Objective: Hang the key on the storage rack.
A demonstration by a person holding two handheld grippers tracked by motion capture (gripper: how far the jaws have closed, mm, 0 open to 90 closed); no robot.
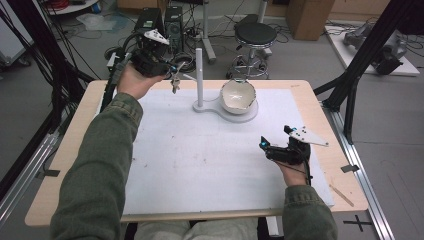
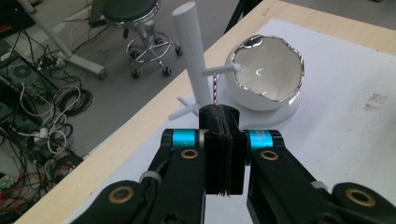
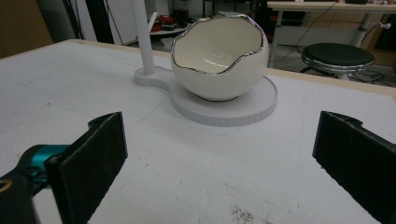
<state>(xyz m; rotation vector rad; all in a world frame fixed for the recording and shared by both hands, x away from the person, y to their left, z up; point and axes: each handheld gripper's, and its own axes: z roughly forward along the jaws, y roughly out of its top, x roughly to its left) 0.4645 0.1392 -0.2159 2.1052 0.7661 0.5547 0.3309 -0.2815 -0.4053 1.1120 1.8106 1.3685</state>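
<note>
A person's right gripper (image 1: 265, 146) rests low on the white mat (image 1: 200, 165) near the table's front right, its jaws spread wide apart and empty. Beyond it, a cracked-egg-shaped white bowl (image 3: 218, 58) with a silver rim sits on the round base of a white peg stand (image 1: 200, 80). Farther back left, the left gripper (image 2: 219, 122) is held raised beside the stand, jaws pressed together on a thin chain (image 2: 214, 88) hanging from a peg.

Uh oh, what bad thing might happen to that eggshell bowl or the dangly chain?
The thin chain pinched in the left gripper hangs close to a peg on the white stand; it might snag or slip free. The eggshell bowl just sits on the round base, so a bump might tip it.
</note>
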